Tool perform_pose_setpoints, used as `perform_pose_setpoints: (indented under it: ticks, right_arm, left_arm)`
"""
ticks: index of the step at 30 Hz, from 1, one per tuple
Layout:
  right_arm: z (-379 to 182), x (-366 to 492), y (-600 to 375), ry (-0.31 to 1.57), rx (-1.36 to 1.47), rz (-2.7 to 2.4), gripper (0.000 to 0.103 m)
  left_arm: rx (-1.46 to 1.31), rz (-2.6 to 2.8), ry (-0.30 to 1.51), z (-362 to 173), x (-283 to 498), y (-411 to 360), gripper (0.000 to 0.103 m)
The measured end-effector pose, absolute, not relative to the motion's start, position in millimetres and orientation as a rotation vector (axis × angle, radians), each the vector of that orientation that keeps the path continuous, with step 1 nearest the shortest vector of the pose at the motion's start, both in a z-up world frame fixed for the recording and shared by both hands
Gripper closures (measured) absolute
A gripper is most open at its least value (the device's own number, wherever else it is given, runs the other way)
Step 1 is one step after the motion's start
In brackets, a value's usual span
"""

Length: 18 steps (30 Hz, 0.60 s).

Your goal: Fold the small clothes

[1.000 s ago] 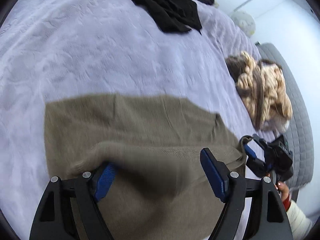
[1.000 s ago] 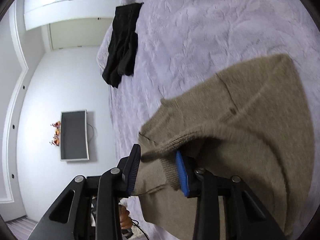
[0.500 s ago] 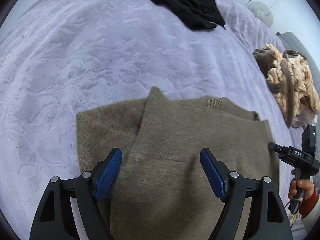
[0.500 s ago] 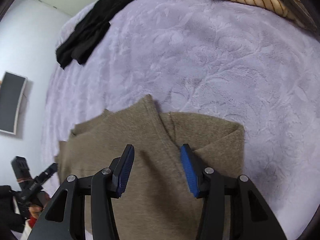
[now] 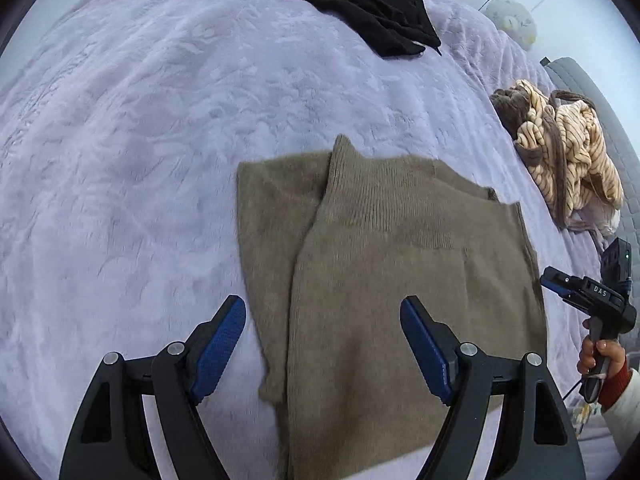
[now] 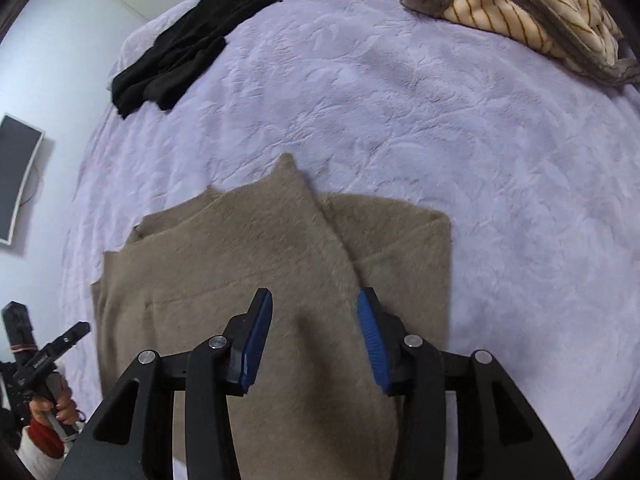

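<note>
Brown sweater lies folded flat on the bed; left gripper jaws wide open above its near left part, holding nothing; right gripper jaws apart over its near right part, empty; black garment far away; striped garment far right.

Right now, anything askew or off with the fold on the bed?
Yes, the olive-brown sweater isn't squared: its folded-over top layer lies diagonally, one corner poking past the far edge, leaving a strip of the lower layer uncovered. Both grippers, left and right, are open above it.
</note>
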State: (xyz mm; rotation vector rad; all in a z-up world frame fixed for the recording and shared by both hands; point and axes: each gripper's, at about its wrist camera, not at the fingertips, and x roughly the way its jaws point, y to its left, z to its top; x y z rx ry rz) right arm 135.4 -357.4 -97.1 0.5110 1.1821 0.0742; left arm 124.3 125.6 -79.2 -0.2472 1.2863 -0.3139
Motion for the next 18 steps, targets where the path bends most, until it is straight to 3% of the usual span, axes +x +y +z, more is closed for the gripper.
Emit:
perform_pose_setpoints:
  ticks: [4, 10, 16, 18]
  right_arm:
    - [-104, 88, -323, 1.251, 0.668, 0.289, 0.045]
    - [-154, 32, -261, 1.413, 0.865, 0.396, 0.044]
    - [-201, 32, -201, 1.444, 1.126, 0.481, 0.044]
    - [-212, 40, -182, 1.436, 1.189, 0.489, 0.044]
  left_arm:
    - [-0.274, -0.348, 1.381, -90, 73, 138, 0.023]
    - [-0.338, -0.358, 1.436, -105, 22, 141, 0.023]
    - [-0.394, -0.356, 1.445, -116, 20, 144, 0.023]
    - [-0.442, -0.347, 1.445, -120, 24, 149, 0.035]
